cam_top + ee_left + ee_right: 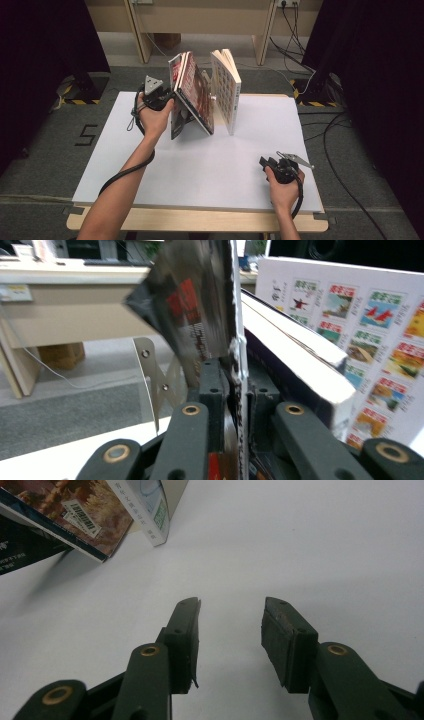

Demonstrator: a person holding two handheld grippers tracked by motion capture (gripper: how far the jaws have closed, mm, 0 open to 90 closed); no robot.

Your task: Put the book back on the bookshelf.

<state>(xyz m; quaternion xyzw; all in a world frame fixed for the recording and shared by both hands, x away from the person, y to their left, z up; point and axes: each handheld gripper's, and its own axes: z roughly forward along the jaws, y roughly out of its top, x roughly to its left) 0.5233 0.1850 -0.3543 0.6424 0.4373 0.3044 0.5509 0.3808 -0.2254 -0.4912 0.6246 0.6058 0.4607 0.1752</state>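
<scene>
Several books stand at the back of the white table [200,170]. A thin dark magazine [200,315] with red print stands between the pads of my left gripper [237,365], which close against it on both sides. In the high view that left gripper [171,96] is at the left of the leaning red-covered books [195,92]. A thick white book [226,90] with a grid of small pictures stands upright to their right. My right gripper [264,162] rests low near the table's front right. In its own view the right gripper [231,605] stands open over bare table.
A metal bookend [150,370] stands just left of the magazine. Corners of the books [95,525] lie ahead of the right gripper. Behind the table are wooden desk legs [137,35], floor cables [300,45] and black curtains on both sides.
</scene>
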